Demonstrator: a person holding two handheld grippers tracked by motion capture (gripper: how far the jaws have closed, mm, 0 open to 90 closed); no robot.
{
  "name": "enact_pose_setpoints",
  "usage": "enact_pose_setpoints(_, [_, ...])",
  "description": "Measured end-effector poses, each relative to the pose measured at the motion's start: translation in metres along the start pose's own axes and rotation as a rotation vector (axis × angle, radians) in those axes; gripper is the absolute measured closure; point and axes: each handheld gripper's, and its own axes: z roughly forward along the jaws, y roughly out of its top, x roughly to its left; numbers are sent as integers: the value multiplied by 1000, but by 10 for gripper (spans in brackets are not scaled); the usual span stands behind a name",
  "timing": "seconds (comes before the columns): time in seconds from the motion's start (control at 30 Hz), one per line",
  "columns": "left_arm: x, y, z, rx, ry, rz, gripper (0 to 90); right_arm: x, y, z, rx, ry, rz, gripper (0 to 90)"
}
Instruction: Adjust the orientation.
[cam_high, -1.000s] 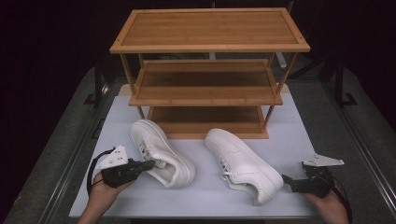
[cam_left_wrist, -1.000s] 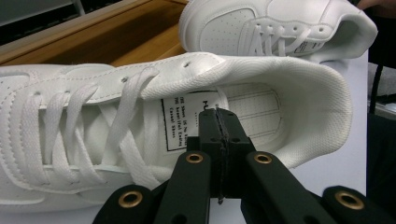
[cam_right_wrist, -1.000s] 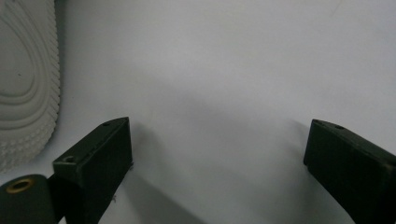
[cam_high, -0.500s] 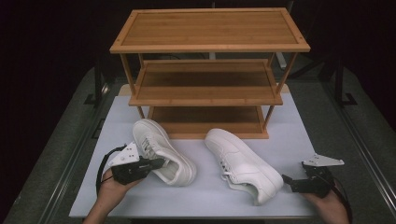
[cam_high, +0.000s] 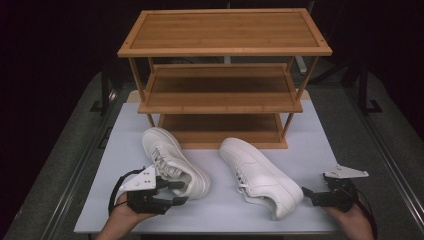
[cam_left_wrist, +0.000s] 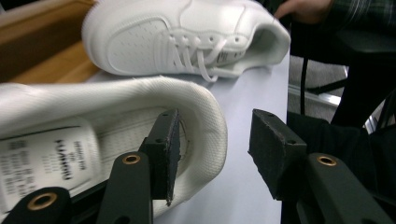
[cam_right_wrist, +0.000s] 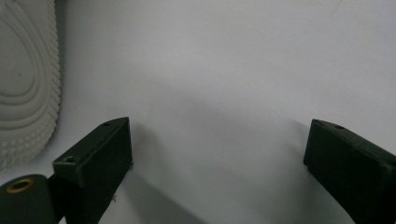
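Observation:
Two white sneakers lie on a white mat in front of a wooden rack. My left gripper (cam_high: 179, 192) is open at the heel of the left sneaker (cam_high: 172, 160). In the left gripper view one jaw sits inside the left sneaker (cam_left_wrist: 93, 135) and the other outside, with the left gripper (cam_left_wrist: 215, 144) straddling the heel wall. The right sneaker (cam_high: 260, 175) points toward the rack and shows farther off as the right sneaker (cam_left_wrist: 187, 32). My right gripper (cam_high: 306, 193) stands open just right of its heel. The right gripper (cam_right_wrist: 217, 149) holds nothing, with the sneaker's sole (cam_right_wrist: 23, 84) at its left.
The three-tier wooden rack (cam_high: 220, 95) stands at the back of the white mat (cam_high: 220, 215), its shelves bare. Dark metal table rails run along both sides of the mat. A person's sleeve and hand (cam_left_wrist: 308, 9) appear beyond the right sneaker.
My left gripper has moved right and in toward the left sneaker's heel, so that one jaw is now inside the shoe. The right gripper and both sneakers have stayed put.

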Motion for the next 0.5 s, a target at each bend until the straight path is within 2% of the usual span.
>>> enact_pose_setpoints(0.03, [0, 0, 3, 7, -5, -2, 538, 0, 0, 0, 0, 0, 0, 72])
enact_pose_setpoints(0.13, [2, -1, 8, 16, -16, 11, 740, 0, 0, 0, 0, 0, 0, 72])
enact_pose_setpoints(0.17, [3, -1, 10, 18, -19, 2, 766, 0, 0, 0, 0, 0, 0, 72])
enact_pose_setpoints(0.43, [-1, 2, 11, 32, -3, -4, 794, 0, 0, 0, 0, 0, 0, 72])
enact_pose_setpoints(0.5, [-2, 3, 11, 32, -12, -5, 796, 0, 0, 0, 0, 0, 0, 72])
